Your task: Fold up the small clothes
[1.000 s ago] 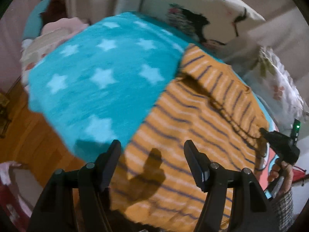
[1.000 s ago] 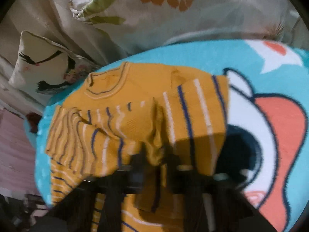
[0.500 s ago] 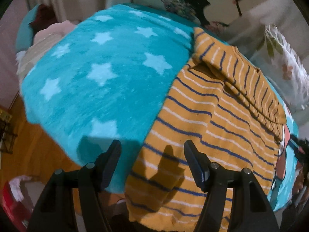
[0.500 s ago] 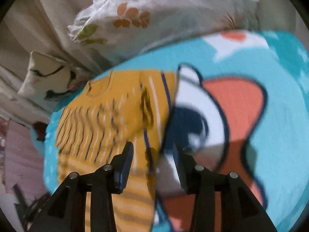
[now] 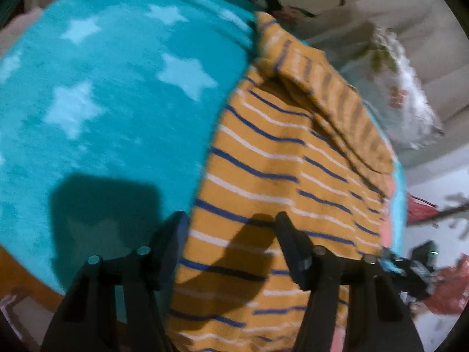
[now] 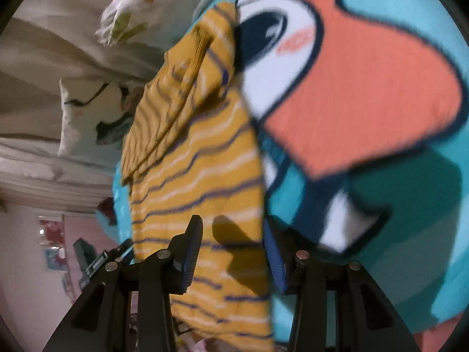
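A small orange sweater with blue and white stripes lies flat on a teal blanket, its sleeves folded in over the body. My left gripper is open and empty, low over the sweater's near left edge. The sweater shows in the right wrist view too. My right gripper is open and empty, its jaws either side of the sweater's near right edge.
The blanket has white stars on the left and a cartoon face on the right. Patterned pillows lie beyond the sweater. The blanket's near edge drops to a wooden floor. My right gripper shows at the left wrist view's right edge.
My right gripper let go of the sleeve it had folded over and drew back to the sweater's near right edge. My left gripper moved down closer to the near left edge.
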Demonstrator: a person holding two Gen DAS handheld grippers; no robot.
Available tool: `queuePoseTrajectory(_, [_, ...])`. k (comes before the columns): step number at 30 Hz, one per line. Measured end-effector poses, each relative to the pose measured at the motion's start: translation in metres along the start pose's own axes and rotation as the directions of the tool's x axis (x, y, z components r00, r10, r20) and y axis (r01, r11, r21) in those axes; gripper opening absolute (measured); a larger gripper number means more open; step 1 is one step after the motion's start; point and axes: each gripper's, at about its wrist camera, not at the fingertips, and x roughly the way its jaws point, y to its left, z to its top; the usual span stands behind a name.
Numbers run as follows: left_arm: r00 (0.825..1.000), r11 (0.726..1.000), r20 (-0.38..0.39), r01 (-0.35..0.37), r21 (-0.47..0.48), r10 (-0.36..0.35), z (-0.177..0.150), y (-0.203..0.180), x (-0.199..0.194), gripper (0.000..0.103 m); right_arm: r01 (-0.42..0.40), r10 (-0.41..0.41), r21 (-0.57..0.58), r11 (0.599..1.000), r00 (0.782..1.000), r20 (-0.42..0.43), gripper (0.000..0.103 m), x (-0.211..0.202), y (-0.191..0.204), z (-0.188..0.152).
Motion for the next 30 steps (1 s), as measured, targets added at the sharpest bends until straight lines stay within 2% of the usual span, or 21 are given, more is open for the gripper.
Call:
queuePoseTrajectory(1, [0.999, 1.0, -0.014, 0.029, -0.002, -0.029, -0.002, 0.002, 0.001, 0.047, -0.013, 0.013, -0.002, 1.0, 1.0, -0.007, 0.046, 0.004, 0.002, -0.007])
queuePoseTrajectory(4, [0.994, 0.995, -0.035, 0.1, -0.004, -0.1, -0.014, 0.007, 0.0, 0.041, -0.052, 0.052, 0.014, 0.999, 0.998, -0.02, 0.046, 0.012, 0.008, -0.031])
queuePoseTrajectory(8, [0.984, 0.985, -0.062, 0.17, 0.002, -0.17, -0.038, 0.012, -0.003, 0.041, -0.075, 0.075, 0.029, 0.997, 0.997, -0.016, 0.046, 0.014, 0.01, -0.063])
queuePoseTrajectory(13, [0.976, 0.979, -0.073, 0.205, 0.018, -0.203, -0.063, 0.016, -0.008, 0.041, -0.102, 0.102, 0.072, 0.992, 0.995, 0.01, 0.046, 0.012, 0.008, -0.091])
queuePoseTrajectory(17, [0.978, 0.979, -0.076, 0.2, 0.051, -0.196, -0.078, 0.016, -0.013, 0.041, -0.107, 0.105, 0.09, 0.99, 0.994, 0.03, 0.046, 0.009, 0.007, -0.108])
queuePoseTrajectory(23, [0.985, 0.982, -0.089, 0.159, 0.105, -0.15, -0.095, 0.016, -0.014, 0.041, -0.076, 0.075, 0.102, 0.992, 0.997, 0.012, 0.048, 0.02, 0.006, -0.127])
queuePoseTrajectory(30, [0.982, 0.987, -0.141, 0.136, 0.082, -0.123, -0.113, 0.029, 0.003, 0.041, -0.05, 0.052, 0.1, 0.994, 0.998, -0.018, 0.048, 0.033, 0.003, -0.143])
